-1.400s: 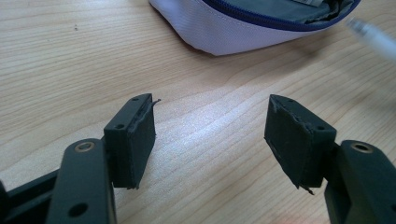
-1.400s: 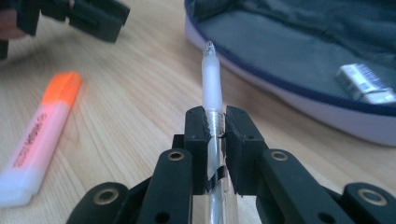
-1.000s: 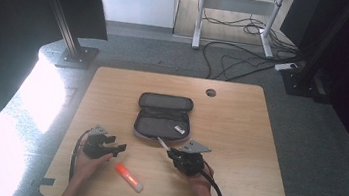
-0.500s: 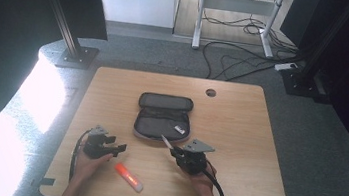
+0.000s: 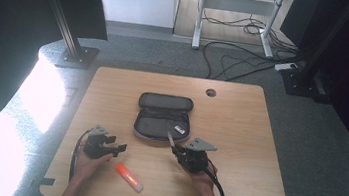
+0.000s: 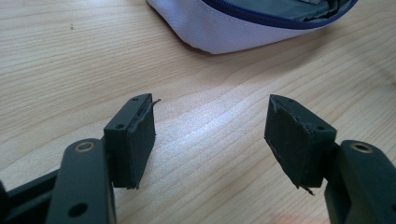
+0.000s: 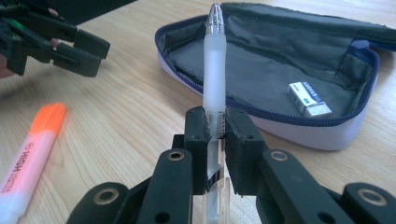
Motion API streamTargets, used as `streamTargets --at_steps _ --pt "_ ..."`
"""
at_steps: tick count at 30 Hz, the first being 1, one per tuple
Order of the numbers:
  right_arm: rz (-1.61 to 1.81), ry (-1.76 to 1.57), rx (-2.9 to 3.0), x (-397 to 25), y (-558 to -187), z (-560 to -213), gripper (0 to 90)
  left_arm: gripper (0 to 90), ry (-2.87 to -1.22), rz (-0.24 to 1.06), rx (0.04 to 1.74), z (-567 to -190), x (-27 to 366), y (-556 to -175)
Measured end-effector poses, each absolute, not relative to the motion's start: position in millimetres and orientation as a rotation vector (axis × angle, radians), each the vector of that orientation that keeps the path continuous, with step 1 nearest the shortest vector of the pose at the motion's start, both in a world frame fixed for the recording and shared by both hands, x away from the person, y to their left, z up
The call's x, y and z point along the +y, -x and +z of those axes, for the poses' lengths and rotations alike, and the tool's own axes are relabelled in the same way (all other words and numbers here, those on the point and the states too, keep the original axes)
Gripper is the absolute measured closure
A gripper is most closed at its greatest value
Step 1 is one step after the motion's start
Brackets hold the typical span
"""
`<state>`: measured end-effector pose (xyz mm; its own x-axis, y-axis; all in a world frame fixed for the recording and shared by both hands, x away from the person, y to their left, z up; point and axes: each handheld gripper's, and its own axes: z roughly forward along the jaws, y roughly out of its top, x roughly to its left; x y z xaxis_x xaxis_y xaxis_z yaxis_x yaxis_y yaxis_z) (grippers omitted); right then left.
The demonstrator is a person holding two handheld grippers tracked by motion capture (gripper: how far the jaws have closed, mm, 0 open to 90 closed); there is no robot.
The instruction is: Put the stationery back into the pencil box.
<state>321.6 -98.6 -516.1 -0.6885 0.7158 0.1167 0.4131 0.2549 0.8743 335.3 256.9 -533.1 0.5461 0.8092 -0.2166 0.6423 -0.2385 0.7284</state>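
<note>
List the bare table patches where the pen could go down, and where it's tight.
Free: right side of the table past the pencil case; far-left corner; far strip toward the cable hole. Tight: near edge, between left tongs, highlighter and right tongs clamping the pen.

Daylight pours in at the lower left of the high view, blowing the floor point(image 5: 3, 122) out to white; the upper corners sit in deep shadow. The table point(image 5: 248, 137) is evenly lit with soft shadows. In both gripper views the near jaws blur slightly, and a pale sheen shows on the wood.
</note>
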Motion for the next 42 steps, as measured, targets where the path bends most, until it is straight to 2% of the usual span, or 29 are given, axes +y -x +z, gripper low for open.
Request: streamTargets --at_steps 20,42 --pt "1.489 -1.051 2.149 -109.6 -328.8 -492.3 78.8 33.9 -1.956 0.263 1.179 -531.8 259.3 -334.7" --pt "1.492 -1.045 2.104 -102.9 -350.9 -470.8 78.8 33.9 -1.96 0.256 1.177 -532.4 258.9 -334.7"
